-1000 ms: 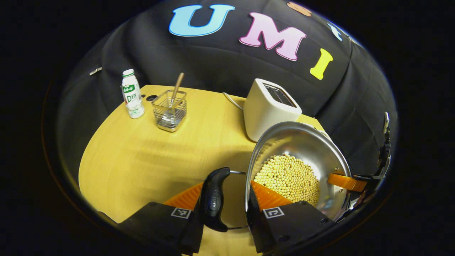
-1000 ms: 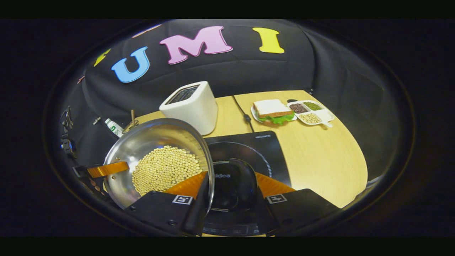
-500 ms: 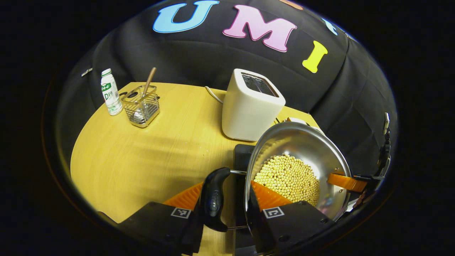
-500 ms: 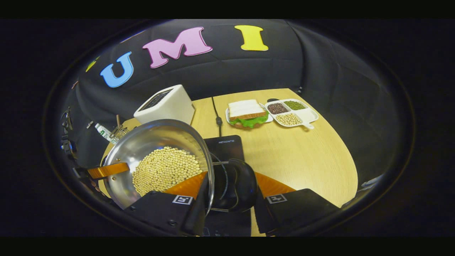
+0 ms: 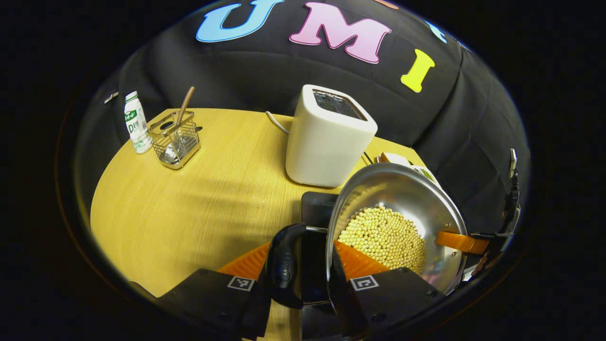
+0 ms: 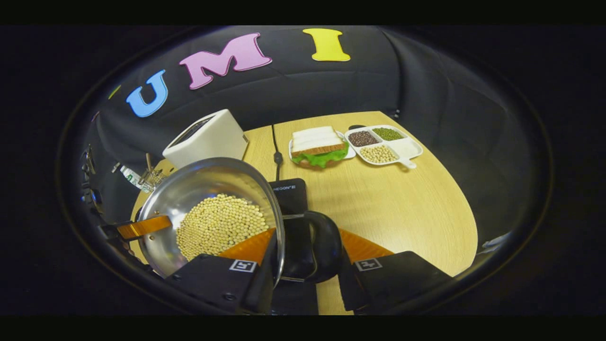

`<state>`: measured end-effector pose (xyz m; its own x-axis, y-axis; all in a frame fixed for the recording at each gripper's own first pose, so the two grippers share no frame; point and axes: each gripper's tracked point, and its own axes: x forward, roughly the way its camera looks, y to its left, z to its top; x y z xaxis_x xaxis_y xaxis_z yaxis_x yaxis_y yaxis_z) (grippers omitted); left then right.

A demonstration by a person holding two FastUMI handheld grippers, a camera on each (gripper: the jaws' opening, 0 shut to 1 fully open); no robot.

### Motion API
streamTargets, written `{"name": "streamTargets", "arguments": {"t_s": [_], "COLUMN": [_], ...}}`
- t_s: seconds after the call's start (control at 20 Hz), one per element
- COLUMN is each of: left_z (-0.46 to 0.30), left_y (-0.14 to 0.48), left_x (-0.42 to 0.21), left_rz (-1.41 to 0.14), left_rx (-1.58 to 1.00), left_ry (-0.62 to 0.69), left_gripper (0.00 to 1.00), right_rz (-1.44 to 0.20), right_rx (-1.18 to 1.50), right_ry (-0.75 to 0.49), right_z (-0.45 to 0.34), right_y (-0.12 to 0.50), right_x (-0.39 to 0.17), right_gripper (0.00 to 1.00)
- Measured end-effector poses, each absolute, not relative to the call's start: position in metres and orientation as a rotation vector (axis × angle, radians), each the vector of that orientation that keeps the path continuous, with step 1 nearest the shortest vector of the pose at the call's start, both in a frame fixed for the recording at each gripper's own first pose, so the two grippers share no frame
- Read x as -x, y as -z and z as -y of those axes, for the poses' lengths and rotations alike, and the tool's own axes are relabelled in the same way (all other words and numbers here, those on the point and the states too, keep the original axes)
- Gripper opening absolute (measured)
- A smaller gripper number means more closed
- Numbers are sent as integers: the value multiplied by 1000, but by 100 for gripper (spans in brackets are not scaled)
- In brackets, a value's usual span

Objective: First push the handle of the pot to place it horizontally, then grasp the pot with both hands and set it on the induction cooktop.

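The steel pot [image 5: 402, 189], partly filled with pale round beans [image 5: 383, 237], is held between both grippers above the black induction cooktop [image 5: 318, 208]. My left gripper [image 5: 303, 265] is shut on the pot's black side handle [image 5: 284, 263] and rim, one finger inside the pot. In the right gripper view the pot [image 6: 199, 184] is at the left. There my right gripper [image 6: 307, 248] is shut on the other black handle [image 6: 322, 246] and rim. The cooktop [image 6: 289, 194] lies mostly hidden under the pot.
A white toaster [image 5: 326, 137] stands just behind the cooktop, its cable [image 6: 275, 151] running back. A bottle [image 5: 135, 123] and a wire basket [image 5: 174, 139] sit far left. A sandwich plate [image 6: 318, 147] and a divided bean tray [image 6: 383, 144] lie on the wooden table [image 6: 402, 208].
Both grippers have carried the pot to the right. The cooktop, earlier off to the pot's right, now lies beneath it. The grips are unchanged.
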<state>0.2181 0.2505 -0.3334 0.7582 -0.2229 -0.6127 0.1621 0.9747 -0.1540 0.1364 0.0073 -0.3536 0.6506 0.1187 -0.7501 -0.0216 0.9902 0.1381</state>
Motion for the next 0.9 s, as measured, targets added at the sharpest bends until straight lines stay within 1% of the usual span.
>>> {"name": "streamTargets", "arguments": {"t_s": [0.15, 0.2, 0.3, 0.45, 0.5, 0.55, 0.6, 0.65, 0.7, 0.75, 0.8, 0.85, 0.9], "left_z": [-253, -253, -254, -254, -254, -254, -254, -254, -254, -254, -255, -254, -256], "left_y": [334, 333, 334, 335, 336, 336, 337, 337, 338, 338, 339, 338, 338], "left_x": [-216, -216, -215, -214, -214, -213, -213, -212, -212, -212, -213, -213, -213], "left_rz": [-671, -670, -678, -694, -701, -711, -718, -725, -733, -742, -747, -747, -748], "left_rx": [91, 91, 84, 79, 78, 76, 75, 76, 69, 52, 24, -9, -48], "left_ry": [206, 207, 208, 210, 209, 207, 207, 208, 214, 219, 222, 228, 214], "left_gripper": [59, 61, 60, 62, 62, 62, 64, 63, 64, 64, 65, 66, 70], "right_rz": [-858, -856, -861, -860, -859, -858, -858, -858, -863, -868, -870, -869, -864], "right_rx": [-131, -132, -141, -158, -159, -161, -165, -170, -178, -187, -195, -192, -180], "right_ry": [-87, -88, -88, -93, -97, -99, -101, -107, -112, -118, -124, -122, -112], "right_z": [-7, -8, -7, -8, -9, -9, -9, -10, -11, -11, -11, -9, -4], "right_y": [353, 353, 353, 352, 351, 351, 351, 350, 350, 350, 349, 348, 349], "right_x": [-137, -137, -136, -136, -135, -136, -135, -135, -134, -133, -132, -132, -132], "right_gripper": [60, 60, 60, 60, 56, 60, 60, 60, 58, 62, 62, 64, 65]}}
